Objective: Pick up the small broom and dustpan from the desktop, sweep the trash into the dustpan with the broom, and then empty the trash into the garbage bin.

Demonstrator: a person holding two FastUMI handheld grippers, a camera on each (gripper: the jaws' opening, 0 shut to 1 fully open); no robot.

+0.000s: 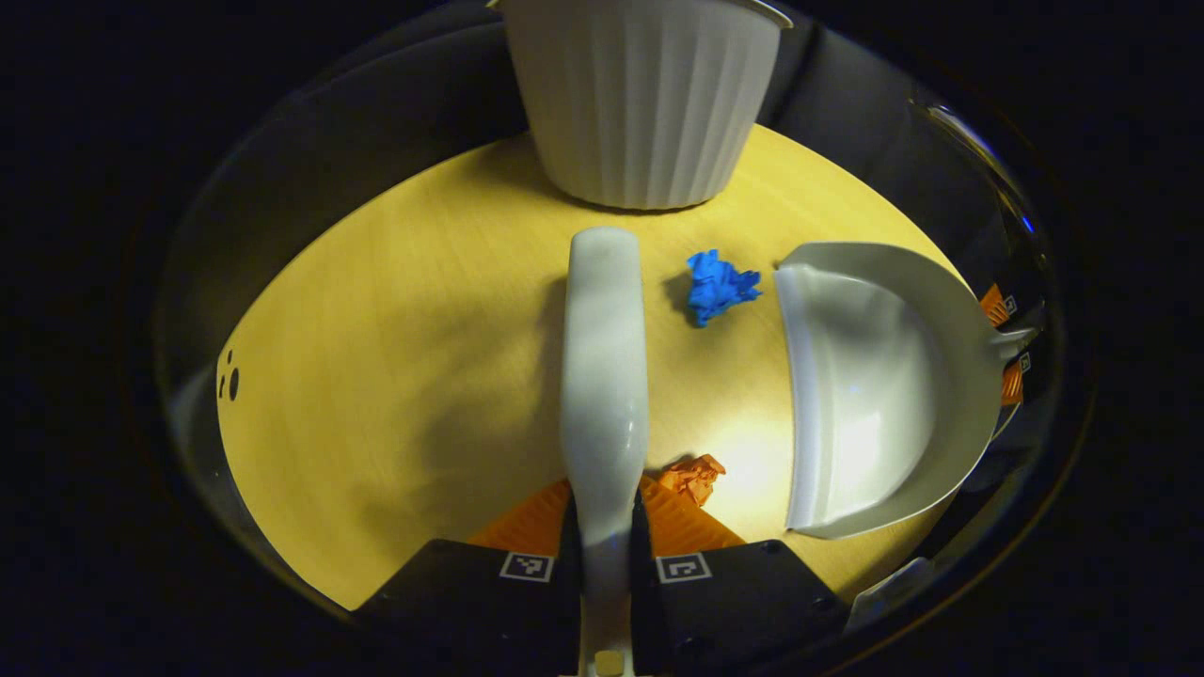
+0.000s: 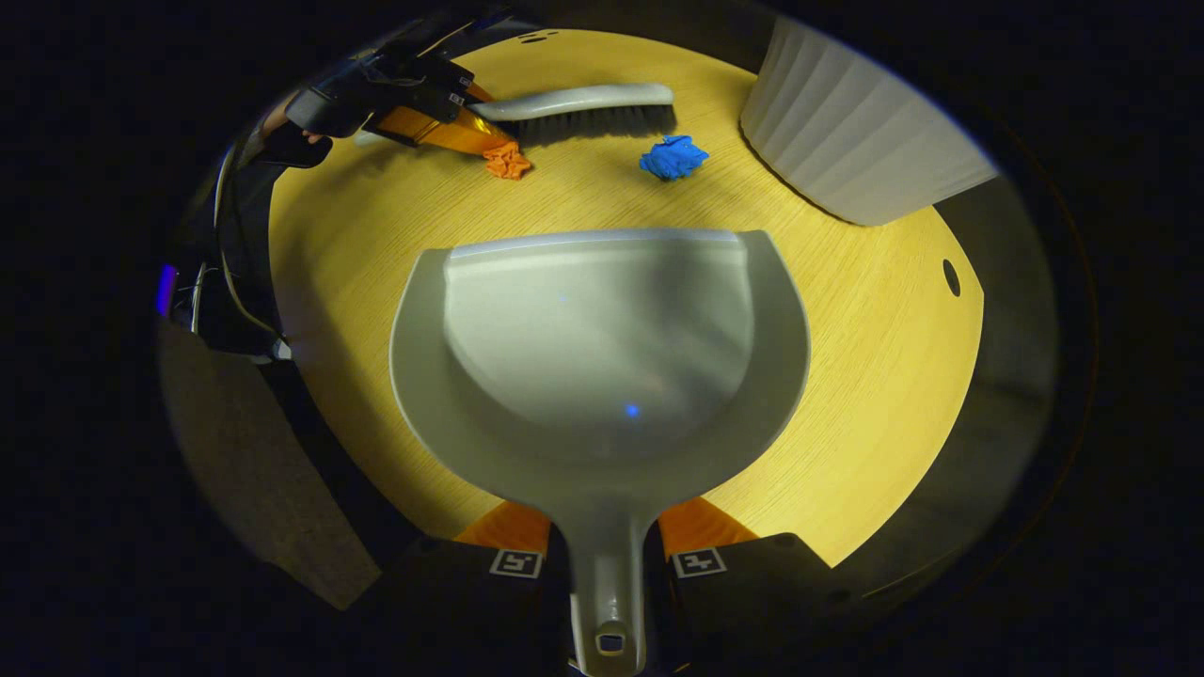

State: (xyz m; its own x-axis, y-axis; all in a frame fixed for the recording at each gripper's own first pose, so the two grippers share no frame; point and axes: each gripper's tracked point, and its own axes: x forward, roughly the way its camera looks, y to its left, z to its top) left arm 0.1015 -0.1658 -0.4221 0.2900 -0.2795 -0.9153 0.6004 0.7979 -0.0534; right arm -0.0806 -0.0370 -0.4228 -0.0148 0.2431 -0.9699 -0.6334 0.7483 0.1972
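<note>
My left gripper (image 1: 607, 515) is shut on the handle of the small white broom (image 1: 604, 357), which points away over the wooden desktop (image 1: 376, 376). A blue paper ball (image 1: 719, 287) lies just right of the broom head, and an orange paper ball (image 1: 694, 476) lies by my right finger. The grey-white dustpan (image 2: 602, 348) rests flat on the table with its mouth toward the trash; my right gripper (image 2: 607, 531) is shut on its handle. In the right gripper view the broom (image 2: 583, 105), orange ball (image 2: 508, 162) and blue ball (image 2: 673, 157) lie beyond the pan's lip.
A white ribbed garbage bin (image 1: 644, 103) stands on the desktop past the broom, also at the upper right as the bin (image 2: 856, 141). The dustpan (image 1: 875, 385) sits right of the trash. A cable hole (image 2: 952, 277) marks the table near its edge.
</note>
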